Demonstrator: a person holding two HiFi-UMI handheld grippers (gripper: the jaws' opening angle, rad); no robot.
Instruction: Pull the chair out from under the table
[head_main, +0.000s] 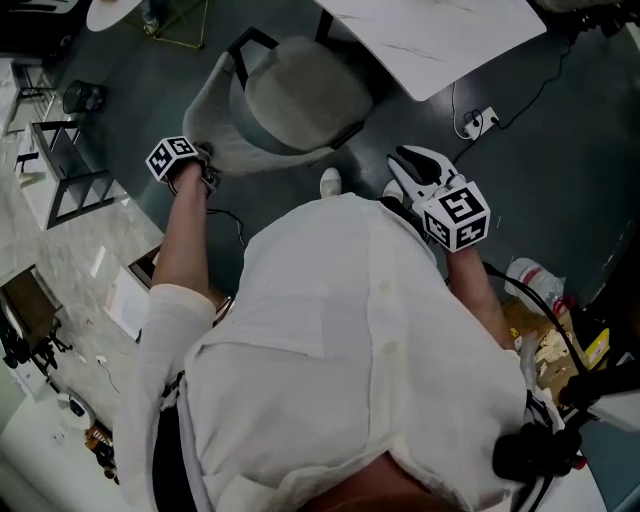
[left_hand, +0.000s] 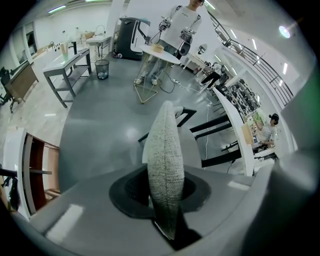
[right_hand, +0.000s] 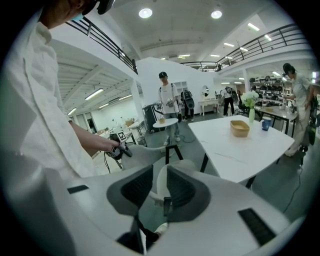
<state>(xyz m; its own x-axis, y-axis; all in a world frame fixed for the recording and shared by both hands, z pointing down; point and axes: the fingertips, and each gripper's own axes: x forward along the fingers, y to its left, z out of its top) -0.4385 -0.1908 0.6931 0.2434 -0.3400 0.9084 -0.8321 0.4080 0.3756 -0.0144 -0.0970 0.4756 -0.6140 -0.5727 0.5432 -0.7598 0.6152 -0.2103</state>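
The grey fabric chair (head_main: 295, 95) stands on the dark floor (head_main: 560, 150), its seat just beside the white tabletop's (head_main: 440, 40) corner. The left gripper (head_main: 200, 172) has its jaws clamped narrow on the backrest's edge. The right gripper (right_hand: 159, 189) hangs beside the person's white shirt (head_main: 350, 330), jaws apart and empty.

1. A grey floor (head_main: 560, 150) is shown; a chair (head_main: 300, 95) and a power strip (head_main: 480, 122) are borne by it.
2. A white table (right_hand: 235, 150) is topped by 1 bowl (right_hand: 240, 128) and 1 mug (right_hand: 265, 124).
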